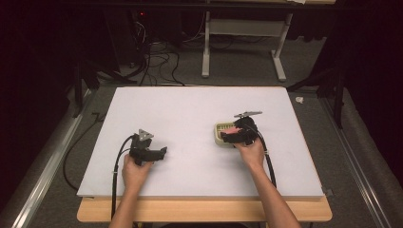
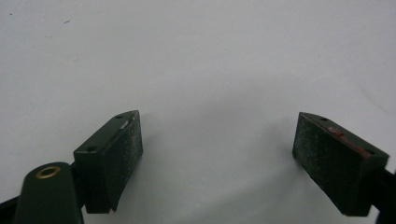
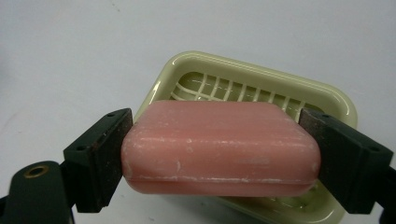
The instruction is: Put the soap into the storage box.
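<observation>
A: Between the right gripper (image 3: 217, 154)'s jaws sat the pink soap bar (image 3: 219, 147), clamped end to end, pads pressing on both short sides. Bar hung just over the pale green soap dish (image 3: 327, 100), w/ the ribbed grid of the dish showing behind it.

B: Touching the dish or clear of it?

A: Couldn't tell for sure. From the right gripper view the bar's underside looked level w/ the near rim, maybe a hair above. High view had the right gripper (image 1: 236, 136) low over the dish (image 1: 219, 129), right of centre on the white table (image 1: 190, 109), hand covering most of it.

B: Left side?

A: Left gripper (image 1: 161, 153) was idle, well apart from the dish, near the front-left of the table. Jaws stood wide, nothing between them, bare tabletop (image 2: 201, 60) under them.

B: So which step was it?

A: My read: bar gripped at the dish, either being set into it or lifted out; one frame didn't settle which. If placing, next move needed the bar centred over the grid, lowered flat, then jaws spread. If lifting, straight up, keeping the grip firm since soap is slick & the hold was only on the rounded ends.

B: Risk?

A: Bar catching the rim & dragging the light dish along.
</observation>
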Available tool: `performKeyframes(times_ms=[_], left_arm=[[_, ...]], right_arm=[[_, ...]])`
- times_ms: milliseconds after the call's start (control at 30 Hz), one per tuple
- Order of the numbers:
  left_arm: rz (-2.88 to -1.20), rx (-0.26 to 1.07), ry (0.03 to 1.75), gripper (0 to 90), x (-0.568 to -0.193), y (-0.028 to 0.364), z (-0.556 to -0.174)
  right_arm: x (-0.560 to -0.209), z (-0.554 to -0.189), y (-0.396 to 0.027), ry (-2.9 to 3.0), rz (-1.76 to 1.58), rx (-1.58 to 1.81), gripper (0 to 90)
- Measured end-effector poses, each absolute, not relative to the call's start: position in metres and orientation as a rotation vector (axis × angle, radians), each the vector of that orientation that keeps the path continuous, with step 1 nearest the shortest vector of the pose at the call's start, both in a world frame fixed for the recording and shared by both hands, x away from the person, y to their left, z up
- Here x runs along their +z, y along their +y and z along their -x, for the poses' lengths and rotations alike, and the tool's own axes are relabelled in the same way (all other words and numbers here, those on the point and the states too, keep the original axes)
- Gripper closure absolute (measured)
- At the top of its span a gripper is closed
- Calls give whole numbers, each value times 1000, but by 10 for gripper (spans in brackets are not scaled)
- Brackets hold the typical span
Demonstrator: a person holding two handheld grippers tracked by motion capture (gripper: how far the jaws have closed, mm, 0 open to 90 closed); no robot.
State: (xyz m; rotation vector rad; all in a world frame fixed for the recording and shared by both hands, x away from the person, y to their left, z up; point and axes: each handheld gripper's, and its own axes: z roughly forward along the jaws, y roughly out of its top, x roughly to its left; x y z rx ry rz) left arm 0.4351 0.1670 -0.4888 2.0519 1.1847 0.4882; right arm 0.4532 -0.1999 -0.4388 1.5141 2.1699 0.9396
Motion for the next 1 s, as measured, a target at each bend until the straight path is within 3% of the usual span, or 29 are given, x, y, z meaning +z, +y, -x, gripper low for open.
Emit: performKeyframes(times_ms=[1000], left_arm=[[-2052, 488, 1184, 165, -489, 167, -435]], right_arm=[[-414, -431, -217, 2086, -1385, 1031, 150]])
